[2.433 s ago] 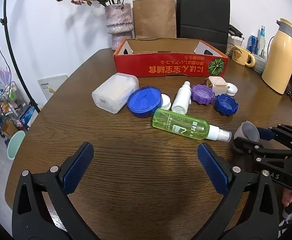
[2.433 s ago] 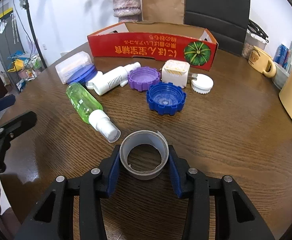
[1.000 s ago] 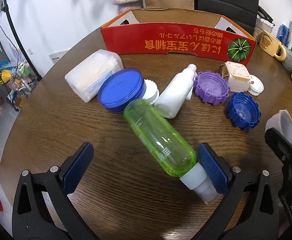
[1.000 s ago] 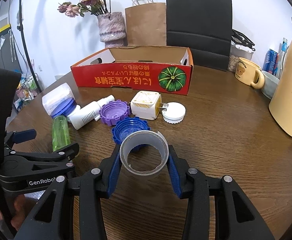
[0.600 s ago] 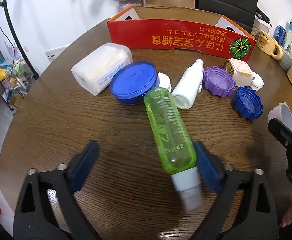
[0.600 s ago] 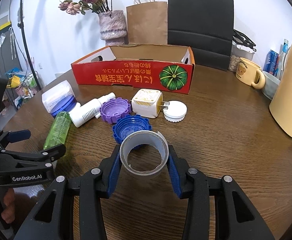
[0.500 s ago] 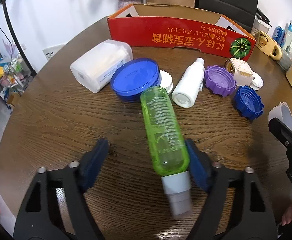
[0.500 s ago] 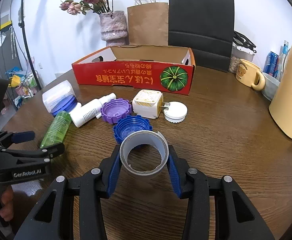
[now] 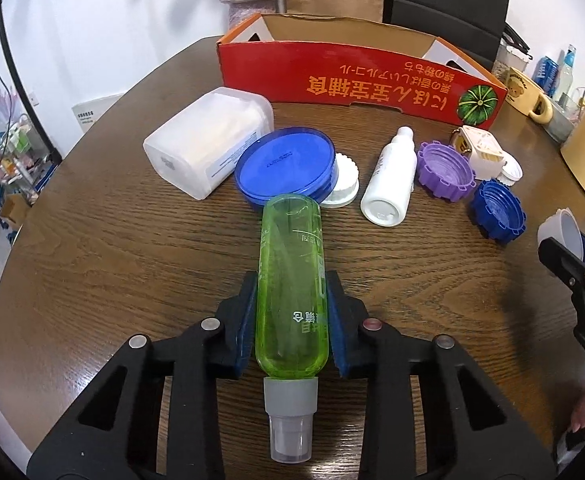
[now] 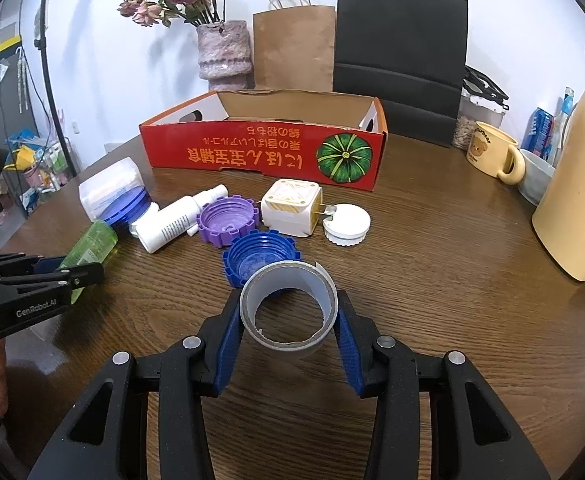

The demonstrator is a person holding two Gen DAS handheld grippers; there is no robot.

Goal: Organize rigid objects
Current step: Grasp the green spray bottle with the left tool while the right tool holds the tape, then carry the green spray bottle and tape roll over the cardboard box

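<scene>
Left wrist view: the left claw (image 9: 291,322) has just been closing and now clamps the green bottle (image 9: 291,280) between its blue pads. The bottle lies along the claw's own line, its base toward the far side and its grey cap (image 9: 290,426) toward the camera, so the grip crosses the long axis near the cap end. Its base sits just beside a blue lid (image 9: 285,164). Beyond stands the red box (image 9: 356,80), open at the top, straight ahead across the bench (image 9: 132,272). The lift probably has to carry the bottle forward over the lids.

Right wrist view: the right claw (image 10: 288,330) is closed on a tape roll (image 10: 288,312), held with its hole facing the camera. The box (image 10: 264,152) lies far and slightly left. The left claw (image 10: 68,270) appears at the left edge, nearer the bottle (image 10: 92,242).
</scene>
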